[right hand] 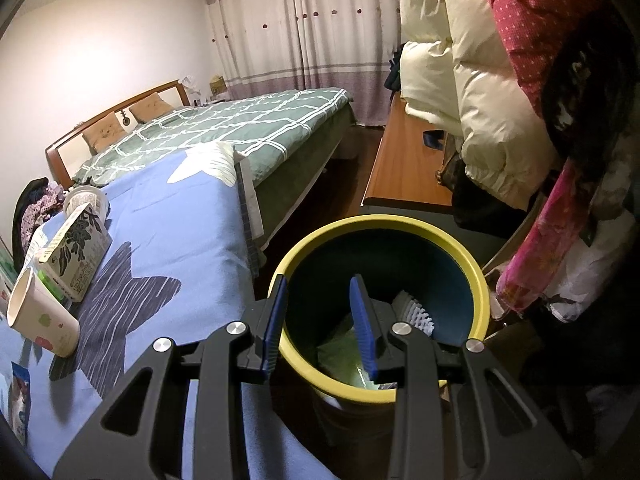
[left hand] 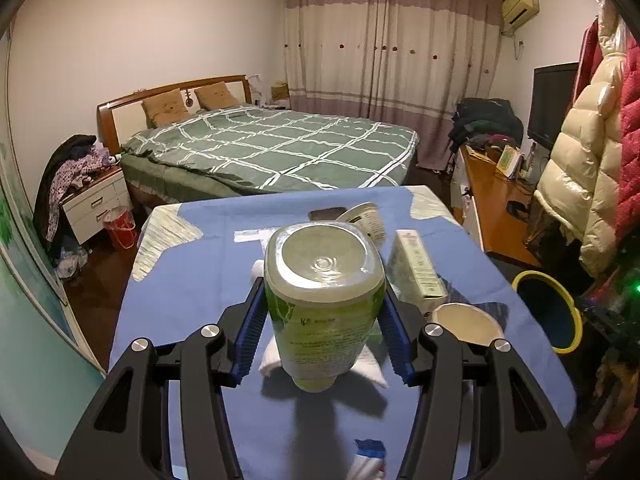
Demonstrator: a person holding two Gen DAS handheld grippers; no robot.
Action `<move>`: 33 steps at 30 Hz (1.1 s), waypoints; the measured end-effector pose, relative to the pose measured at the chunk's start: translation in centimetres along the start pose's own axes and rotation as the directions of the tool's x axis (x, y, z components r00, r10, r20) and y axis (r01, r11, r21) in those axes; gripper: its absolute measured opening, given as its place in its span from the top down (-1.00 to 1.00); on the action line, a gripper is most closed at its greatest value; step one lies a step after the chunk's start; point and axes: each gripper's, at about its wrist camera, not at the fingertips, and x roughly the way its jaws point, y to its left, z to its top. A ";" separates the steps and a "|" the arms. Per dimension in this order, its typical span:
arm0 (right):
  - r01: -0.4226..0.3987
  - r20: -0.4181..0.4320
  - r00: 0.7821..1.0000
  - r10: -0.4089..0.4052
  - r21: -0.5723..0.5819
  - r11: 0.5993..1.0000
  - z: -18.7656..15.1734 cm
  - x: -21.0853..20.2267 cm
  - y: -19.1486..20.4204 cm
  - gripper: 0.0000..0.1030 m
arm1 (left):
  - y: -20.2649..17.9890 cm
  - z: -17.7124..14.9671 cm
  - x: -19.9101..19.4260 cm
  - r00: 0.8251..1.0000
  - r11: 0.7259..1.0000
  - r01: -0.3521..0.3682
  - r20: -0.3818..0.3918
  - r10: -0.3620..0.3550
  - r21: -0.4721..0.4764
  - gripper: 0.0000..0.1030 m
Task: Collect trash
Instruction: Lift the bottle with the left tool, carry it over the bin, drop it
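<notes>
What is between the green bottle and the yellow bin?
In the left wrist view, a paper cup lies on the blue cloth between the green bottle and the yellow bin.

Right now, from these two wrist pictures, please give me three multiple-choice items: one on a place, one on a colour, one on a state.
1. Where is the trash bin?
A. on the bed
B. on the floor beside the table
C. on the wooden desk

2. What colour is the bin's rim?
A. red
B. white
C. yellow

3. What does the left gripper have between its fingers?
A. nothing
B. a green bottle
C. a paper cup

Answers:
1 B: the bin stands low next to the blue-covered table.
2 C: the rim is yellow around a dark inside.
3 B: the blue pads press the green bottle, while the paper cup lies on the table.
</notes>
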 end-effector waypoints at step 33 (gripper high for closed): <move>0.095 0.029 0.995 -0.099 0.105 0.990 -2.3 -3.7 -7.8 0.40 | -33.2 3.3 6.5 0.881 0.860 0.469 -0.170 -0.441 0.201 -0.02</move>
